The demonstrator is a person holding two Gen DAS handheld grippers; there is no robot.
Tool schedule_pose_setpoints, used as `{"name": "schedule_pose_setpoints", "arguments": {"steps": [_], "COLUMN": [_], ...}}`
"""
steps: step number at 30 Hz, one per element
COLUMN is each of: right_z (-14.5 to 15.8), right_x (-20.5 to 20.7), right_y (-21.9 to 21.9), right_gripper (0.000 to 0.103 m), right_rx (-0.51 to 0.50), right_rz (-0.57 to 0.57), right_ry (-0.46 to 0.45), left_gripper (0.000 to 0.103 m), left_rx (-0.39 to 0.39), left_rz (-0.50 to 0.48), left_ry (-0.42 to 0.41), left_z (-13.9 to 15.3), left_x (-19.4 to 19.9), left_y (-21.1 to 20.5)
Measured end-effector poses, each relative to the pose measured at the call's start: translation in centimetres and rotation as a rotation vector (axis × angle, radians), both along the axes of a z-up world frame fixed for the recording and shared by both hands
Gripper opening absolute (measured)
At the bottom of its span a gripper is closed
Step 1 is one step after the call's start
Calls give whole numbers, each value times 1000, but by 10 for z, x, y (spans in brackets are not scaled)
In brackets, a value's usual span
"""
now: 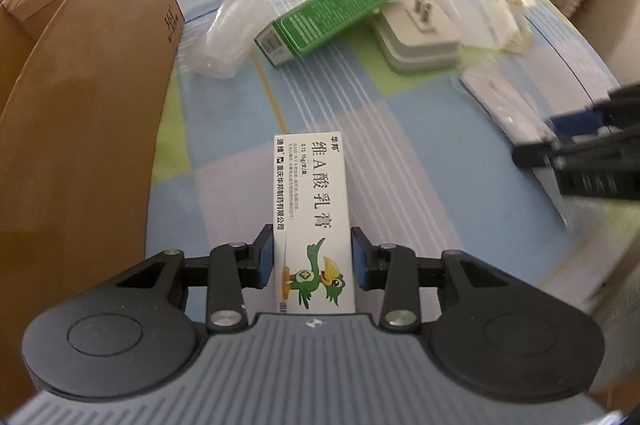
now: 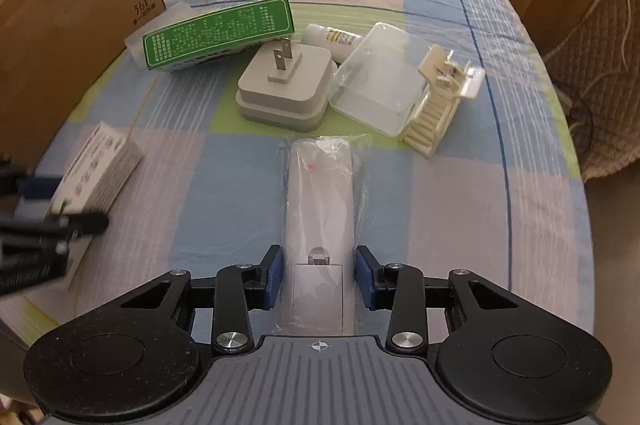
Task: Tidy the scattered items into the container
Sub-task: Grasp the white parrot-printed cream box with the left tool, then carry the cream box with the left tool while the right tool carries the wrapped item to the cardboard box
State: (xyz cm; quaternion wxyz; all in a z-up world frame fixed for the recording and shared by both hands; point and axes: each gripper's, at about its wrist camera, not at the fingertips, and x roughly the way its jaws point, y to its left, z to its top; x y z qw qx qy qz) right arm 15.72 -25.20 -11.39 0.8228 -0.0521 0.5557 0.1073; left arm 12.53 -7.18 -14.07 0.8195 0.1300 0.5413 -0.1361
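The near end of the white medicine box (image 1: 314, 221) was hidden under the left gripper (image 1: 313, 257), and the near end of the wrapped remote (image 2: 319, 237) was hidden under the right gripper (image 2: 319, 277). The cardboard box (image 1: 92, 113) was cut off at the picture's edge, so its inside could not be seen. The right gripper looked blurry in the left view.

The medicine box lay between the left jaws, long way pointing straight out ahead. One pad touched it, and the other was just beside it. I could not tell if the jaws squeezed it.

The remote pointed straight ahead between the right jaws. They were open, with small gaps on both sides.

Ahead of the jaws, the green box (image 2: 218, 33) leaned on the gray plug (image 2: 286, 85). A clear lid (image 2: 376, 85), a little white staircase (image 2: 434, 109) and a small bottle (image 2: 334, 39) sat close by. The cardboard box stood left of the jaws.
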Motion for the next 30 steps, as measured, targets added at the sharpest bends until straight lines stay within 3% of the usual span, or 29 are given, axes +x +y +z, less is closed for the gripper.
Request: {"name": "schedule_pose_setpoints", "arguments": {"steps": [4, 8, 11, 13, 14, 17, 21, 30], "right_z": [2, 3, 3, 3, 3, 4, 8, 73], "right_x": [-3, -6, -7, -9, -9, -11, -11, 9], "right_y": [-6, 1, 4, 6, 8, 11, 17, 45], "right_gripper": [41, 41, 60, 55, 41, 41, 41, 41], "right_rx": [68, 51, 58, 62, 65, 72, 100, 417], "right_rz": [-58, -50, -48, -46, -46, -43, -44, -88], "right_ry": [24, 21, 25, 28, 30, 34, 39, 33], "left_gripper": [34, 34, 34, 33, 33, 33, 33, 33], "left_rx": [31, 44, 32, 12, 9, -26, -101, -157], "left_rz": [-26, -9, -11, -7, -8, -20, -27, 4], "left_ry": [-50, -2, -10, 2, 7, -3, -77, -231], "left_z": [8, -2, -2, -3, -3, 9, 50, 139], "left_x": [-10, -3, -2, 1, 2, -5, -20, -27], "left_y": [8, 10, 11, 13, 13, 14, 26, 80]}}
